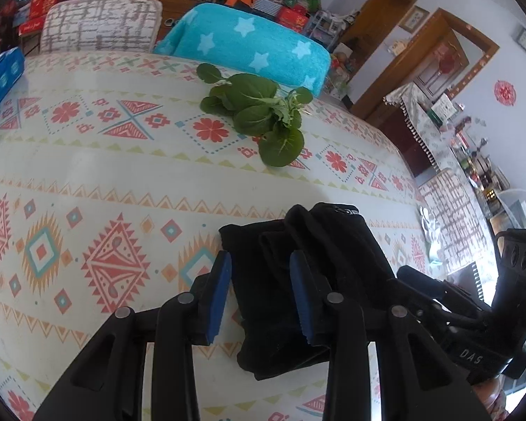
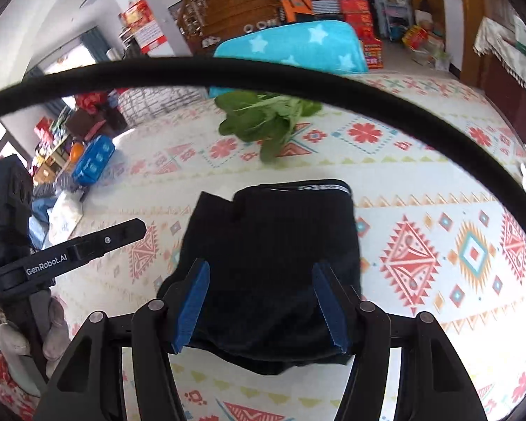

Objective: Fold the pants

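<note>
Black pants (image 1: 298,280) lie folded into a compact bundle on the patterned tablecloth (image 1: 105,175), waistband end away from both tongs. Left tongs (image 1: 261,291) hover over the bundle's left part, blue pads (image 1: 219,294) parted, nothing pinched; the fabric shows in the gap between them but the pads are clear of it, so released. The left pad sits over the cloth's left edge, the right pad over its middle. Right tongs (image 2: 263,301) hang over the near end of the same bundle (image 2: 273,263), blue pads (image 2: 191,305) spread wide, one near each side of the fabric, not pressing it: released too.

In the left view the right tongs' black body (image 1: 491,315) shows just right of the pants. In the right view the left tongs' body (image 2: 70,249) pokes in from the left, beside the bundle.

Past the pants, well ahead of both tongs, a bunch of leafy greens (image 1: 263,112) lies on the tablecloth. A blue box (image 1: 0,80) sits far left at the table edge. Behind the table a turquoise star-print towel (image 1: 249,42) drapes a chair back. A black cable (image 2: 228,70) arcs across the right view.
</note>
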Demonstrator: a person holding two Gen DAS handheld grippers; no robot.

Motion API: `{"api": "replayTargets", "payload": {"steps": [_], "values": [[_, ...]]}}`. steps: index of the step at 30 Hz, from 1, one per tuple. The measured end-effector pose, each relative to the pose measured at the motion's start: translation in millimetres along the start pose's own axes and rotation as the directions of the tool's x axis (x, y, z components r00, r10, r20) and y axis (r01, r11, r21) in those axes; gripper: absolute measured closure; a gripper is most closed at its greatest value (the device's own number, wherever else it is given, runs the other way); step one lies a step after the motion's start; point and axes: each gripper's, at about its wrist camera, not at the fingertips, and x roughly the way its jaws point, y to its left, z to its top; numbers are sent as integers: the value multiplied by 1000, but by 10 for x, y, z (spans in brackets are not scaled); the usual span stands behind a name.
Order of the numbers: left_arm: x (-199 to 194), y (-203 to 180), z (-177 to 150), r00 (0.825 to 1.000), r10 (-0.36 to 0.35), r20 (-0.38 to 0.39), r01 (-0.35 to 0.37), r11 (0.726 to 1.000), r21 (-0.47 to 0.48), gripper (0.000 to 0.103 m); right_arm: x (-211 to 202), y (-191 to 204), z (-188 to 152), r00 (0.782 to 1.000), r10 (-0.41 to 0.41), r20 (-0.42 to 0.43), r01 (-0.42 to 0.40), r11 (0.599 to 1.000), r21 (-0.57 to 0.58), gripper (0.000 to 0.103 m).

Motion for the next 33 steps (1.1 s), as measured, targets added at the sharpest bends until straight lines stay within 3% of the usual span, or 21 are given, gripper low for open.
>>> {"api": "replayTargets", "payload": {"steps": [4,7,9,12,15,17,19,20,22,23,25,27,28,33], "values": [[-101,75,-226,999,-31,18,32,998,-62,70,95,262,169,999,8,-37,-11,996,-87,37],[-115,-21,-478,997,-70,23,71,996,-60,65,243,401,441,990,43,-132,-63,987,-149,37],[-88,-162,-643,996,-76,38,77,997,-25,61,400,468,680,970,87,-227,-128,977,-172,37],[-48,-438,-778,996,-10,90,5,998,63,54,632,590,900,946,48,-321,-132,961,-245,37],[-25,-718,-825,982,68,179,-96,984,150,43,890,748,987,918,-76,-390,-78,928,-363,38],[12,-884,-836,964,124,234,-172,966,194,39,1058,809,988,888,-148,-435,-48,912,-408,38],[79,-974,-825,952,163,258,-221,952,213,26,1214,809,932,850,-216,-480,-22,897,-442,39],[139,-1008,-814,947,183,265,-243,946,216,26,1263,795,905,838,-236,-491,-14,892,-451,41],[247,-1008,-764,947,199,252,-254,945,208,26,1322,760,850,817,-233,-527,-29,897,-441,65],[308,-994,-728,948,206,241,-256,945,201,29,1342,752,820,809,-234,-539,-31,899,-437,69],[414,-967,-664,967,173,188,-208,959,190,69,1345,740,779,807,-238,-540,-28,898,-438,75],[423,-947,-640,962,196,190,-228,959,170,78,1322,730,774,808,-235,-540,-31,899,-437,80],[400,-929,-628,962,188,197,-222,961,166,87,1305,721,782,810,-232,-539,-32,900,-435,82],[218,-775,-615,967,146,208,-176,976,130,91,1125,700,886,821,-151,-550,-84,921,-380,89]]}}
